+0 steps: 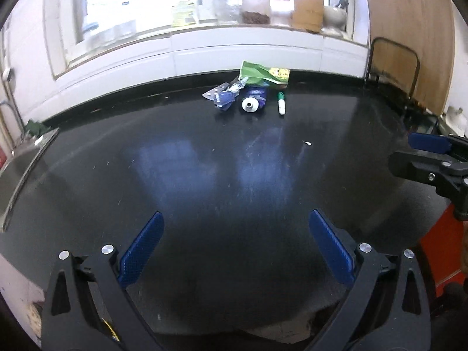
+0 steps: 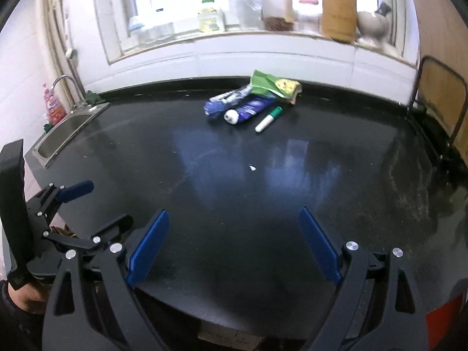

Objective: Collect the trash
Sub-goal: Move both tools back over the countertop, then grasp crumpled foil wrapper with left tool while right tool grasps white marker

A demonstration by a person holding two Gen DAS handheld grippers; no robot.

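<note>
left tongs (image 1: 235, 259) wide open, empty | right tongs (image 2: 234, 247) open, empty | trash pile (image 2: 251, 102) at 12 o'clock, far across table (image 2: 336, 181) | risk: marker (image 2: 267, 119) may roll if nudged

Left gripper (image 1: 235, 215) pitched down over the counter, blue pads spread wide, nothing between them. Right gripper (image 2: 234, 212) tilted down the same way, jaws well apart and empty too. Sat side by side, each poking into the edge of the other's view. Caught a bit of the left hand (image 2: 20, 297) wrapped round its handle.
</note>
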